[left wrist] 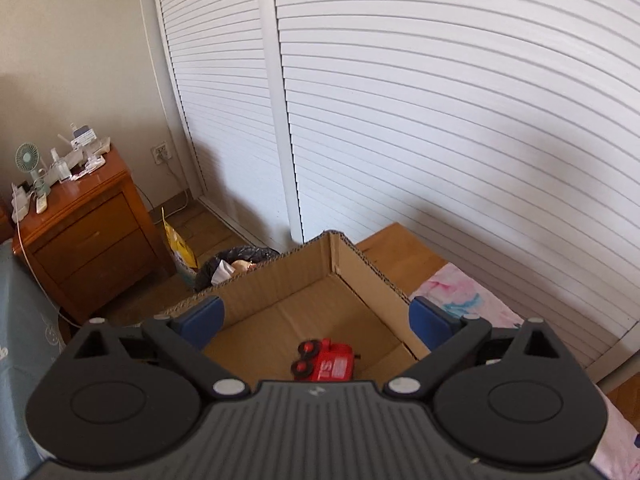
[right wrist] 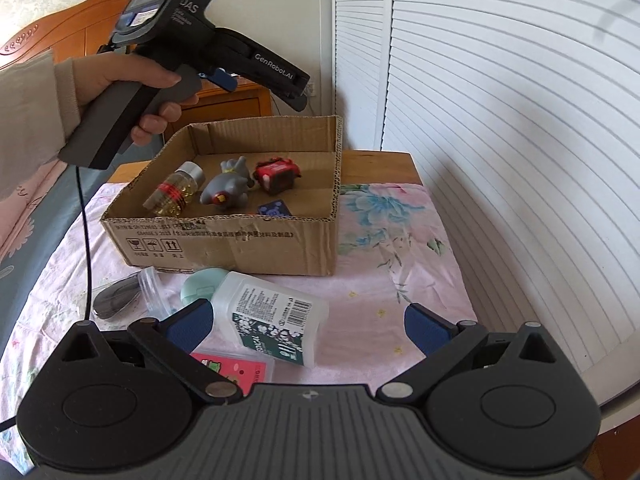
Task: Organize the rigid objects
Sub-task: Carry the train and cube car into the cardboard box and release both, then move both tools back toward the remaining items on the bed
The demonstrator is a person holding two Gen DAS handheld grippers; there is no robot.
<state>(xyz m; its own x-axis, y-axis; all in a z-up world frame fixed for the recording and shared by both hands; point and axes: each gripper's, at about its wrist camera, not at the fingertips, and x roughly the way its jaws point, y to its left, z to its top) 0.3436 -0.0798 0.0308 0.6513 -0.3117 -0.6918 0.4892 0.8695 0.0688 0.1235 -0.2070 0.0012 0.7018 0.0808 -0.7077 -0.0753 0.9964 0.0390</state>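
Hovering wide open and empty, the right gripper (right wrist: 310,320) should lower squarely over the white plastic container (right wrist: 272,316) lying before the cardboard box (right wrist: 224,240), while the left gripper (left wrist: 316,320), spread and empty, waits above the box.

Open cardboard box (right wrist: 224,236) on the bed, holding a red toy train (right wrist: 277,173), grey figurine (right wrist: 228,192), capped bottle (right wrist: 176,192) on its side, white container (right wrist: 272,316) lying in front

nightstand (left wrist: 86,236) | desk fan (left wrist: 29,160) | trash bin (left wrist: 224,266) | louvered doors (left wrist: 440,120)
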